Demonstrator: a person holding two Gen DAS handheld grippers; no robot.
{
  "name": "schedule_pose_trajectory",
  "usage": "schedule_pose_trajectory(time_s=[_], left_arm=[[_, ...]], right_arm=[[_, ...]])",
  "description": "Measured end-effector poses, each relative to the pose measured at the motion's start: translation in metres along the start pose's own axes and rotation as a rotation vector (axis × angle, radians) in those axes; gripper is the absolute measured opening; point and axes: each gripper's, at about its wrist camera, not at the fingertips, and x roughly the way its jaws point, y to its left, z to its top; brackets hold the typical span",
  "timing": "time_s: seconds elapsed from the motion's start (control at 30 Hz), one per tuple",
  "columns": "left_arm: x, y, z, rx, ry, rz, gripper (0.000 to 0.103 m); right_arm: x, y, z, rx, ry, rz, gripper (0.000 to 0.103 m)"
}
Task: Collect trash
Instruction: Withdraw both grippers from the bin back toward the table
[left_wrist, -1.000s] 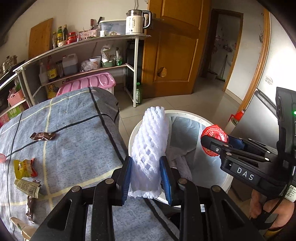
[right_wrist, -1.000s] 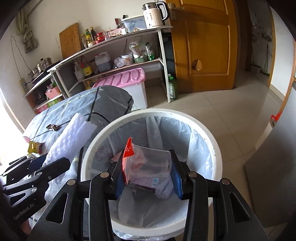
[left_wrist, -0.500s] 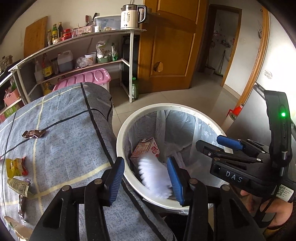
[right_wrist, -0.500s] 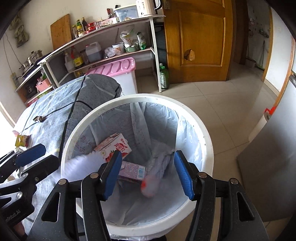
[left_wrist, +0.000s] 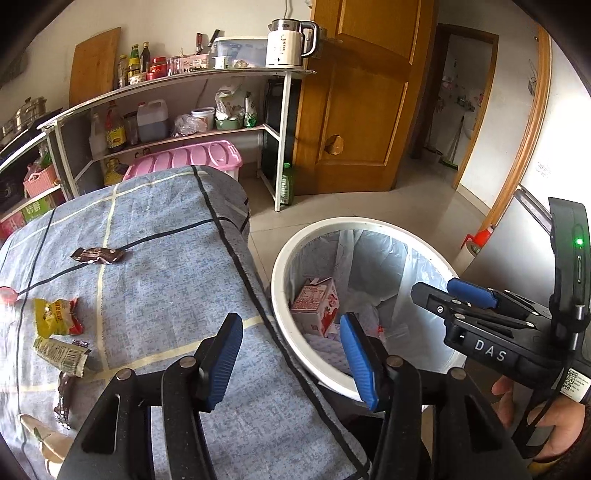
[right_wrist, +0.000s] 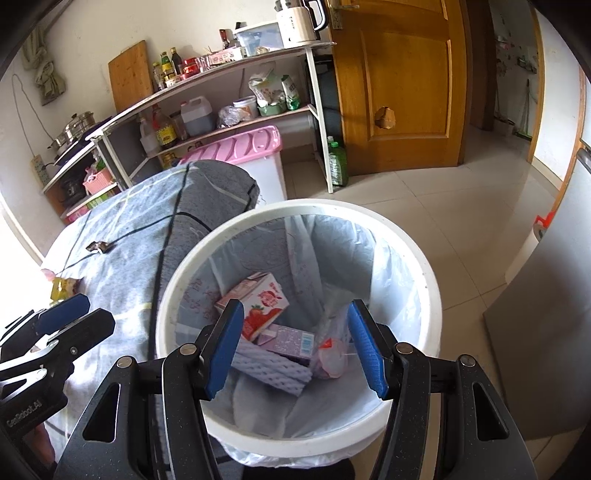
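A white trash bin (right_wrist: 424, 269) with a plastic liner stands beside the cloth-covered table (left_wrist: 155, 266); it also shows in the left wrist view (left_wrist: 284, 258). Inside lie a white foam net (right_wrist: 273, 369), a pink strawberry carton (right_wrist: 258, 295), a purple carton (right_wrist: 291, 339) and a clear bag (right_wrist: 330, 360). My left gripper (left_wrist: 291, 358) is open and empty over the table edge by the bin. My right gripper (right_wrist: 295, 347) is open and empty above the bin. Wrappers lie on the table: a brown one (left_wrist: 96, 254), a yellow one (left_wrist: 55, 315), a striped one (left_wrist: 61, 356).
A shelf rack (left_wrist: 184, 118) with bottles and a kettle (left_wrist: 290, 42) stands behind the table. A pink storage box (left_wrist: 184, 162) sits under it. A wooden door (left_wrist: 354, 96) is at the back. A grey cabinet (right_wrist: 546, 317) stands right of the bin.
Both grippers opened. The foam net fell from my left gripper and the clear bag from my right gripper into the bin. My left gripper has shifted left toward the table.
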Motion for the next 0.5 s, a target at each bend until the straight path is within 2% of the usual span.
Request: schedule_pose_trajectory(time_s=[0.4, 0.5], left_arm=[[-0.042, 0.053, -0.014, -0.08, -0.064, 0.073, 0.055], [-0.053, 0.072, -0.018, -0.103, -0.084, 0.119, 0.055]], right_arm=[[-0.015, 0.059, 0.002, -0.071, -0.056, 0.111, 0.059], [-0.012, 0.078, 0.001, -0.1, -0.051, 0.139, 0.059]])
